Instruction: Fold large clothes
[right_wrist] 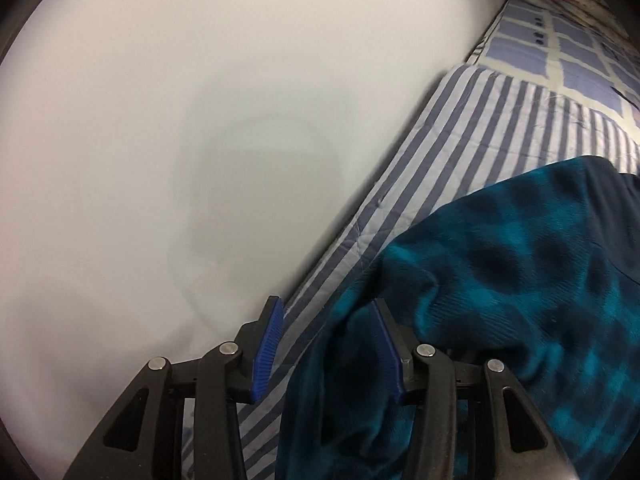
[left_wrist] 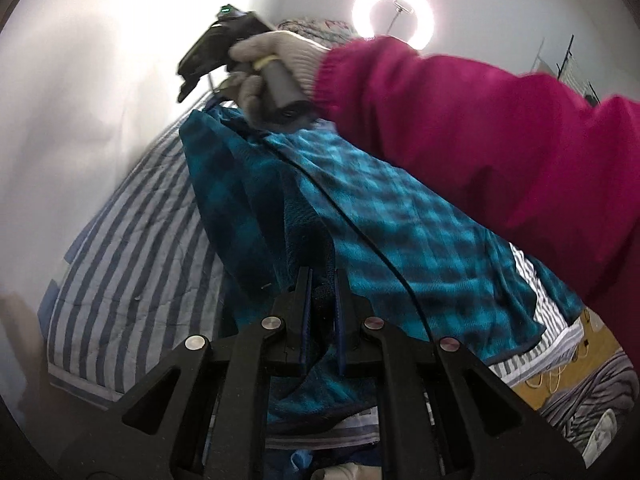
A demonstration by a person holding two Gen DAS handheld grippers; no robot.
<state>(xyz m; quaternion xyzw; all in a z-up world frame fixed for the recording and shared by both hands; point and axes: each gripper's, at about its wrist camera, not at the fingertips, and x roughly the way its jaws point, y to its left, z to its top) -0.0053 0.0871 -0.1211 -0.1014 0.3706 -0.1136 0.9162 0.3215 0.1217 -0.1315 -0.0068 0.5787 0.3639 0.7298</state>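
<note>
striped bedsheet [left_wrist: 132,248] running along the white wall [right_wrist: 160,120], lower left of frame. lying across it, teal plaid garment [left_wrist: 400,216]. left gripper [left_wrist: 322,292] pinching a fold of that fabric; right gripper [right_wrist: 326,344] spreading apart, cloth bunching between the pads.

I see a bed with a blue-and-white striped sheet [left_wrist: 132,248] running along the white wall. A teal-and-black checked fleece garment [left_wrist: 400,220] lies spread directly on the stripes, one edge lifted off them. At the far end, a blue-squared pillow [right_wrist: 560,52] rests on the sheet, touching the wall.
</note>
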